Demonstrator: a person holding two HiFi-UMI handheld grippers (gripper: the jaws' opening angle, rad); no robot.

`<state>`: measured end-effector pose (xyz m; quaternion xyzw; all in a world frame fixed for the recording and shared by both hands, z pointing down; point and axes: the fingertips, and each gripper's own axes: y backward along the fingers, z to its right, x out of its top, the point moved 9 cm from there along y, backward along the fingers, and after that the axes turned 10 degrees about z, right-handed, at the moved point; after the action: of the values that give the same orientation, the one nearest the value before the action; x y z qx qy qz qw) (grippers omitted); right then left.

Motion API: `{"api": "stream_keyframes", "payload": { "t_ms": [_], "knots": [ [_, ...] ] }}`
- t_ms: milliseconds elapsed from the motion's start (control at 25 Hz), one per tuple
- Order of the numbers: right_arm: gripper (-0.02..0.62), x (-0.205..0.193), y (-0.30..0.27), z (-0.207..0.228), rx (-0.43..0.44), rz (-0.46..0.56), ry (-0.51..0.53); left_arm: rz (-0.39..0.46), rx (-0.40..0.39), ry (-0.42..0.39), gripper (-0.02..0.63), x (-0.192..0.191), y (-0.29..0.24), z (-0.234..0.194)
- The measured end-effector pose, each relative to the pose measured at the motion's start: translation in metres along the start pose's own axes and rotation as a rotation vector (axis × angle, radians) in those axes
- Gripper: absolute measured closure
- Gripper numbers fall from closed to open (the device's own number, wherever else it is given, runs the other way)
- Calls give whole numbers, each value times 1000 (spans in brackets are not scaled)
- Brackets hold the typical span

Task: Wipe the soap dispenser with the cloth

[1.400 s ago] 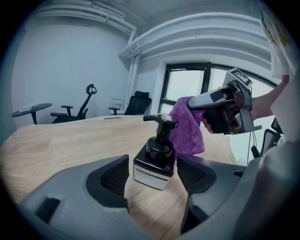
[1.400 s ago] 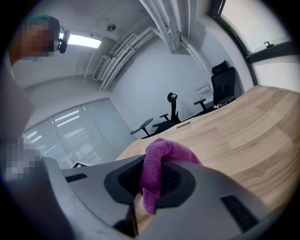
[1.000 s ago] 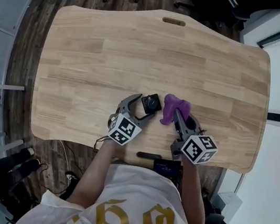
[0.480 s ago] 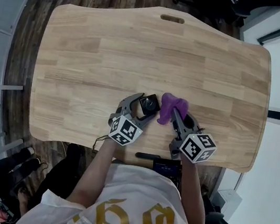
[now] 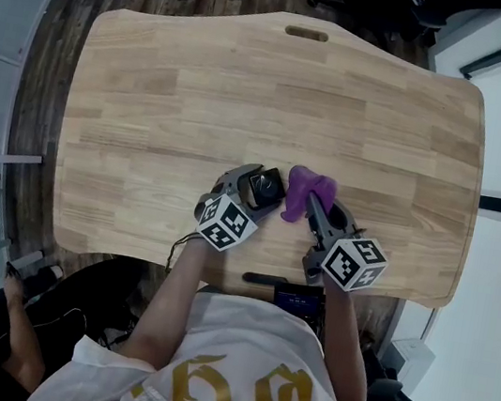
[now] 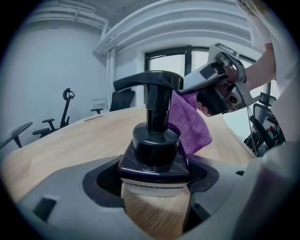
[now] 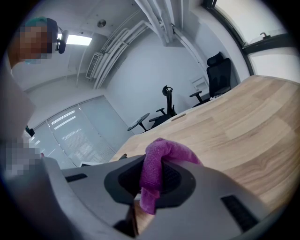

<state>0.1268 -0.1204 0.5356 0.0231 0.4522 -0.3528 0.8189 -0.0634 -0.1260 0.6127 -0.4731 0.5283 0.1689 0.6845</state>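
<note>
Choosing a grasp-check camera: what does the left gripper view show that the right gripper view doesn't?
Left gripper view only: the black pump soap dispenser clamped upright between the left jaws, and the right gripper from outside. Right gripper view only: that gripper's jaws shut on the purple cloth. Both: the cloth and the light wooden table.

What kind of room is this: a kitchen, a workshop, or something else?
Most likely an office or meeting room: there is a large wooden table, a black office chair beyond it, and tall windows along one wall.
</note>
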Motion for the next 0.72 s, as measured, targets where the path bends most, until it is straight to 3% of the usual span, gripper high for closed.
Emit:
{"api": "stream_keyframes", "payload": {
  "t_ms": [200, 720],
  "knots": [
    [555, 0, 4, 0, -5, 3, 1, -32, 6, -61, 273, 0, -5, 1],
    [554, 0, 6, -3, 0, 3, -2, -29, -8, -51, 275, -1, -6, 1]
  ]
}}
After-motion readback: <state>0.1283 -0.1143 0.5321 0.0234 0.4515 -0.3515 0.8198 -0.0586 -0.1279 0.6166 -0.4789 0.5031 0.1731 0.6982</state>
